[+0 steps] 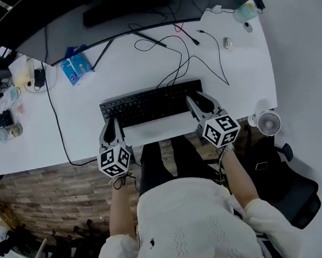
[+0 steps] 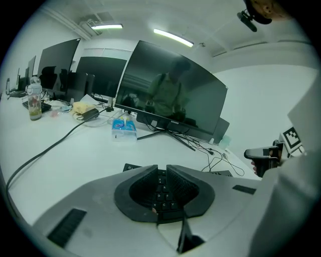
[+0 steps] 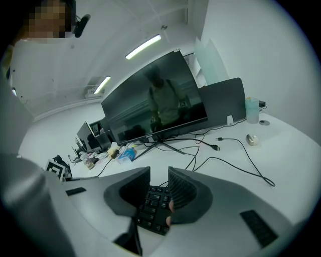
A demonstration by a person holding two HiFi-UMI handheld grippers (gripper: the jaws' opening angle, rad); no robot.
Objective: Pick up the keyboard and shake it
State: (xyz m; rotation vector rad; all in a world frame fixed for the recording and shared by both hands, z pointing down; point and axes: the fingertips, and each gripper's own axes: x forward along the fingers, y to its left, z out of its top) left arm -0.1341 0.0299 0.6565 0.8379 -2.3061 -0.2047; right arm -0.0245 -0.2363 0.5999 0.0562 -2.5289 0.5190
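A black keyboard (image 1: 151,102) lies flat on the white desk (image 1: 241,84), near its front edge. My left gripper (image 1: 112,124) hangs over the keyboard's front left corner. Its jaws are drawn together to a thin slit with nothing held, and keys (image 2: 161,193) show below the tips of the left gripper (image 2: 161,170). My right gripper (image 1: 199,99) is over the keyboard's right end. In the right gripper view the right gripper (image 3: 159,175) has its jaws a little apart, with the keyboard (image 3: 153,203) underneath and nothing pinched between the pads.
A wide dark monitor (image 1: 126,4) stands behind the keyboard, and black cables (image 1: 182,55) loop across the desk toward it. A blue tissue pack (image 1: 76,67) lies at the back left. A small white fan (image 1: 268,123) sits at the desk's right front corner.
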